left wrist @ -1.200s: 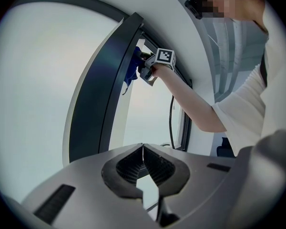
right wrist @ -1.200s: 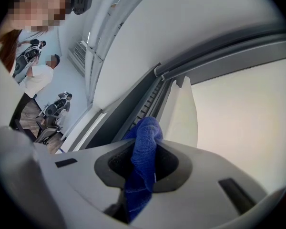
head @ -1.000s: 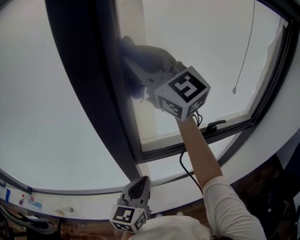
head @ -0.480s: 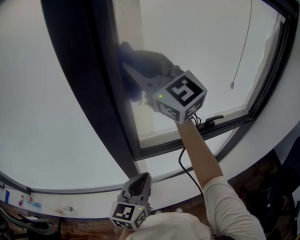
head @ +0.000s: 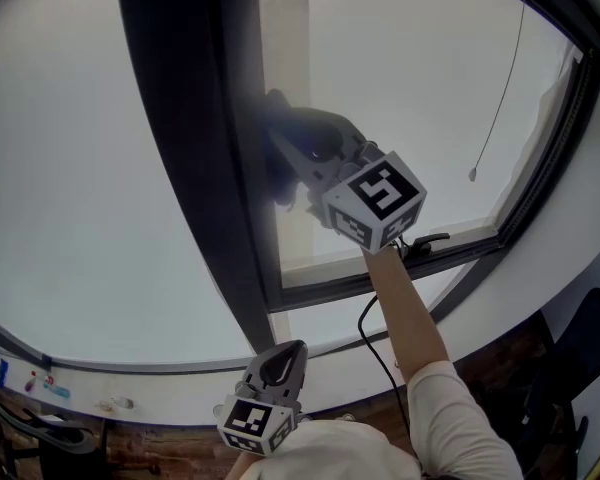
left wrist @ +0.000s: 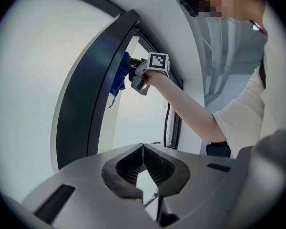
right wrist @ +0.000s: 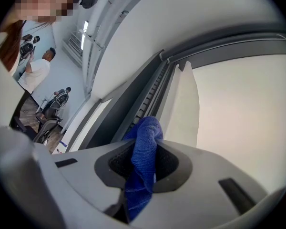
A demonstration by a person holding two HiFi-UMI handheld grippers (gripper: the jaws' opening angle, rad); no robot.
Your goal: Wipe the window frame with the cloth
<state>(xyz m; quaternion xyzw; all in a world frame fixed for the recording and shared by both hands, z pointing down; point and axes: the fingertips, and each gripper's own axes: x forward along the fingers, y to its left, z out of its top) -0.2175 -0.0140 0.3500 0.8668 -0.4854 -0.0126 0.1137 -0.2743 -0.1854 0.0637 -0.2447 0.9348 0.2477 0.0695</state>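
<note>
There are two claws and one cloth. The right claw (right wrist: 145,150) is raised at arm's length, its two jaws pinching the single blue cloth (right wrist: 146,128). A fold of the cloth bulges out past the jaw tips, and the rest trails back between the pads and hangs down behind them. That bulging fold is pressed against the dark upright bar of the window frame (head: 195,168), which stands directly ahead of the tips. The pale glass lies to either side of the bar.

One thin cord (head: 500,98) with a small pull at its end hangs well to the right of this claw. One dark window handle (head: 427,243) sits just below its marker cube.

The left claw (left wrist: 143,149) is held low, close to the person's body and well below the right one. Its jaws are pressed together at the tips with nothing between them, pointing up towards the frame and the other claw.
</note>
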